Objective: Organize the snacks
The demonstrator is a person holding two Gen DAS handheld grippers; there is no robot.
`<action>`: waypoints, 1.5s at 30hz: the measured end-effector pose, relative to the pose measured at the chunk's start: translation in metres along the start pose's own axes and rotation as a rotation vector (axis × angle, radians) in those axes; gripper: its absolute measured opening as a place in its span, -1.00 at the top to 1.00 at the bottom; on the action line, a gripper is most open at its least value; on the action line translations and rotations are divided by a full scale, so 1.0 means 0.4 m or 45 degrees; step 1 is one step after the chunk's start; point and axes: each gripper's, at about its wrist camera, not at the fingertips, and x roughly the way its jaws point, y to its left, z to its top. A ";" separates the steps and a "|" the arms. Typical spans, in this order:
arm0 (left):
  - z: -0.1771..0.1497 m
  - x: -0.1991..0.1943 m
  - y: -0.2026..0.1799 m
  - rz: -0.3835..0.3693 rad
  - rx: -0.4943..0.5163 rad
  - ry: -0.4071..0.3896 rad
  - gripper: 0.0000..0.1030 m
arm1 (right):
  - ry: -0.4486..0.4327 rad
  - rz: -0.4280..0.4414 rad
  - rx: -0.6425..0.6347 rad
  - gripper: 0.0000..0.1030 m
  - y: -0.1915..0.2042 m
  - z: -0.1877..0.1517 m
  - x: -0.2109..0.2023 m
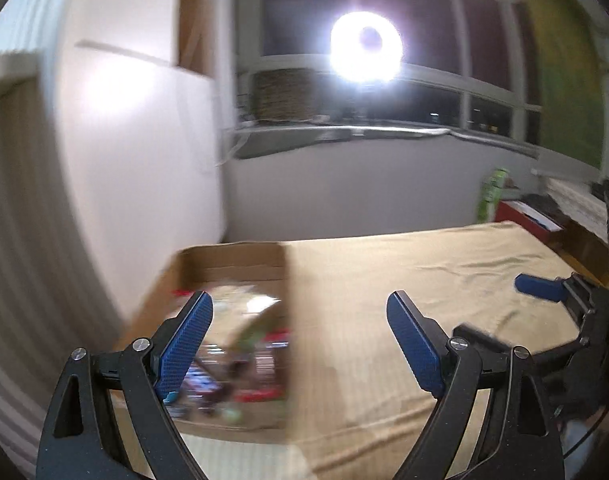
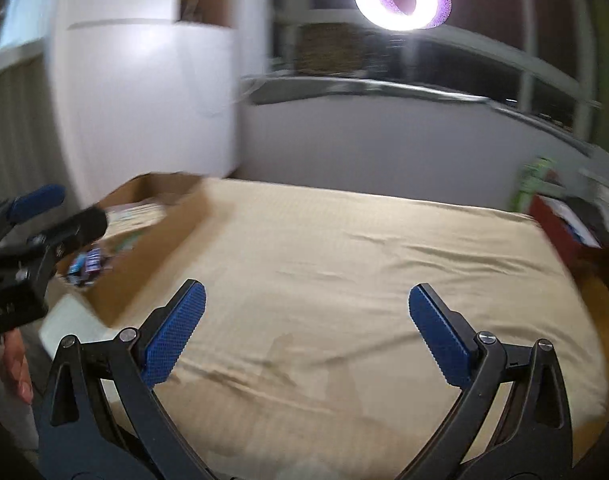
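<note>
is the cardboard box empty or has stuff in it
Has stuff in it: the open-topped cardboard box holds colourful packets, blurred, so which snacks cannot be told.

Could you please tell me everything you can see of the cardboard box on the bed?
The cardboard box is a brown, open-topped carton resting on the tan bedsheet near the white wall. Its plain walls stand upright. Inside lie blurred colourful snack packets, too smeared to identify. Neither gripper touches it.
</note>
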 end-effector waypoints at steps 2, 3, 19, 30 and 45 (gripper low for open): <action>-0.002 -0.003 -0.050 -0.049 0.027 -0.008 -0.73 | -0.024 -0.068 0.034 -1.00 -0.054 -0.001 -0.050; -0.003 -0.006 -0.072 -0.072 0.040 -0.011 -0.73 | -0.034 -0.084 0.041 -1.00 -0.064 0.000 -0.065; 0.003 -0.042 -0.083 -0.105 0.018 -0.037 -0.73 | -0.080 -0.070 0.022 -1.00 -0.017 0.019 -0.118; 0.002 -0.042 -0.095 -0.105 0.022 -0.031 -0.73 | -0.090 -0.065 0.021 -1.00 -0.013 0.018 -0.125; 0.000 -0.046 -0.086 -0.100 0.012 -0.032 -0.73 | -0.098 -0.055 0.011 -1.00 -0.001 0.025 -0.124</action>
